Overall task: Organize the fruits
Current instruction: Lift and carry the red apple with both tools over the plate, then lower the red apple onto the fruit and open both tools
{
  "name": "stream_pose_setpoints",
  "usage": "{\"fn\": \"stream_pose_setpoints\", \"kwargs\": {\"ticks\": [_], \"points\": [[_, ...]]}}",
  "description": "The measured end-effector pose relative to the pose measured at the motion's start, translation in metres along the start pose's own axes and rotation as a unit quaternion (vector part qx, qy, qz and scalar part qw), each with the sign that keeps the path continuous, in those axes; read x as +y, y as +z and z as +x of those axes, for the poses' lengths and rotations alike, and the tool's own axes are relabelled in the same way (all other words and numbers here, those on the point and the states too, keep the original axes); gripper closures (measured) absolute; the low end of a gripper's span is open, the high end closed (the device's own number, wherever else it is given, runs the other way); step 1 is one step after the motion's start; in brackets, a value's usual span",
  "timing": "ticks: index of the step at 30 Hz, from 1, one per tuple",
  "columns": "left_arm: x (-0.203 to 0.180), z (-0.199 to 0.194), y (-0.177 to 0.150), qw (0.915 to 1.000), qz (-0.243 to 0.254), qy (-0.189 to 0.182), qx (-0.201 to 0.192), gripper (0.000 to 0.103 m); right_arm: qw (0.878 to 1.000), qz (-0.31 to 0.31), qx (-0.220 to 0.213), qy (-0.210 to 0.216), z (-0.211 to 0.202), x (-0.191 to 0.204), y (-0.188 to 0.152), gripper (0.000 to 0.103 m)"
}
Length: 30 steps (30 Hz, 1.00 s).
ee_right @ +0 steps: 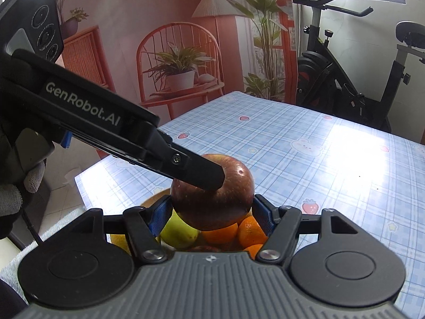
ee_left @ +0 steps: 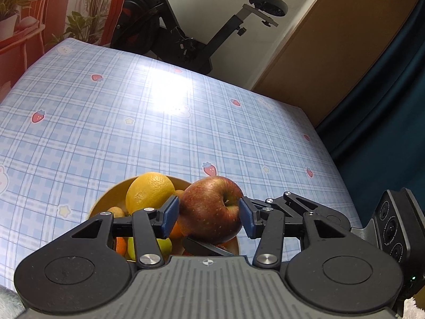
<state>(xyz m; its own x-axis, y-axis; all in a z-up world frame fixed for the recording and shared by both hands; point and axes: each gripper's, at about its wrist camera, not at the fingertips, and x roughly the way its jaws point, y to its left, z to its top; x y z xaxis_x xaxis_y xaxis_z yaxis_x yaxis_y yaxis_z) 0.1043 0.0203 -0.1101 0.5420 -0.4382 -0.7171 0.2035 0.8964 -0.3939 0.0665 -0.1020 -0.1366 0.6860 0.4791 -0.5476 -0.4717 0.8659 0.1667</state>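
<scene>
A red apple (ee_left: 211,207) hangs just above a yellow bowl (ee_left: 106,199) of fruit. My right gripper (ee_right: 212,212) is shut on the apple (ee_right: 212,194), with one blue pad on each side. My left gripper (ee_left: 209,210) straddles the same apple, its pads right at the stem end and the opposite end without pressing. In the right wrist view its upper finger (ee_right: 202,172) lies across the apple's top. One dark finger (ee_left: 202,247) of the right gripper shows under the apple. The bowl holds a large yellow citrus (ee_left: 150,191), a green fruit (ee_right: 179,232) and oranges (ee_right: 251,232).
The bowl stands near the front edge of a table with a blue checked cloth (ee_left: 159,133). An exercise bike (ee_left: 186,40) is behind the far edge. A gloved hand (ee_right: 10,199) holds the left gripper's body.
</scene>
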Motion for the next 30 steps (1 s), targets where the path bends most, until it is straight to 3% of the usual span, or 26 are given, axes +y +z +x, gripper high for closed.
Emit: {"fn": "stream_pose_setpoints", "kwargs": {"ticks": [11,18,26,30], "points": [[0.012,0.011,-0.010,0.9996,-0.004,0.006,0.027,0.051,0.999,0.006,0.036,0.007,0.016,-0.004,-0.009,0.035],[0.017,0.011,-0.010,0.9996,-0.011,0.011,0.024,0.051,0.999,0.006,0.036,0.011,0.014,-0.002,-0.011,0.033],[0.018,0.000,-0.012,0.9996,-0.012,0.024,0.009,0.046,0.999,0.013,0.032,0.007,0.011,-0.002,-0.010,0.032],[0.016,-0.010,-0.014,0.9993,-0.015,0.035,-0.005,0.037,0.999,0.012,0.030,0.004,0.009,0.000,-0.009,0.030]]}}
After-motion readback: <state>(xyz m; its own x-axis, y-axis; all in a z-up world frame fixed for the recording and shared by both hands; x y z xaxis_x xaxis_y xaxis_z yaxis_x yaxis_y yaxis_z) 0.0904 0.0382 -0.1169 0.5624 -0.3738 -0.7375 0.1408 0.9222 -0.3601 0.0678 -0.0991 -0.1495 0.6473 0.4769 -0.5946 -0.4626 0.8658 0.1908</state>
